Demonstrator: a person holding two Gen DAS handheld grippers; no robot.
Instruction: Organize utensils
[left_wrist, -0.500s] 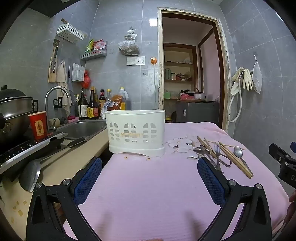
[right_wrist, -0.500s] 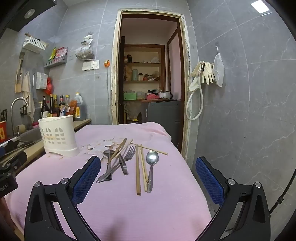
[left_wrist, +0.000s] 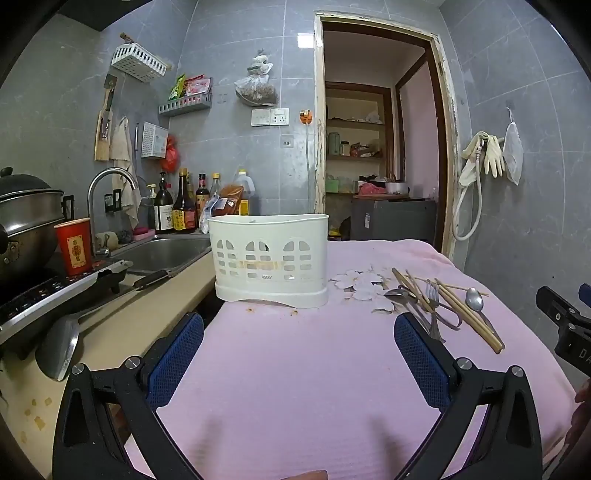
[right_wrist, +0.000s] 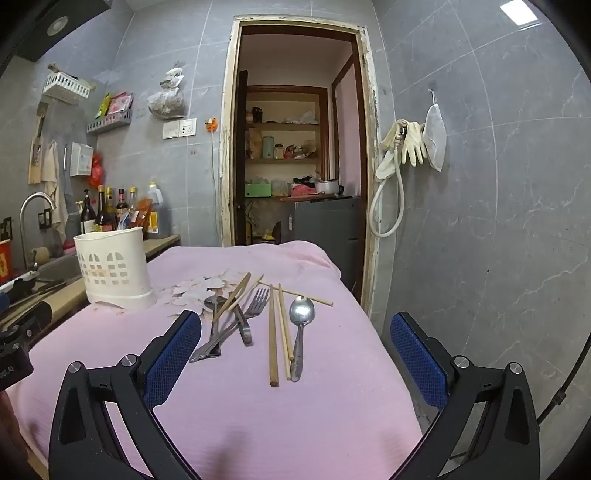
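Blue-padded left gripper (left_wrist: 298, 355) and right gripper (right_wrist: 295, 353): fingers wide apart, holding nothing, above pink cloth (right_wrist: 258, 413). Ahead of right gripper: chopsticks (right_wrist: 273, 332), spoon (right_wrist: 300, 328), fork (right_wrist: 236, 321), loose on cloth. Further left: white caddy (left_wrist: 269, 260), upright.

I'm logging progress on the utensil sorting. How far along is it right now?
Nothing looks sorted yet. The spoon, fork, chopsticks and the other cutlery lie loose on the pink cloth, apart from the white holder. Nothing is in hand: the left gripper and right gripper are both open and empty. Every piece has yet to go into the holder.
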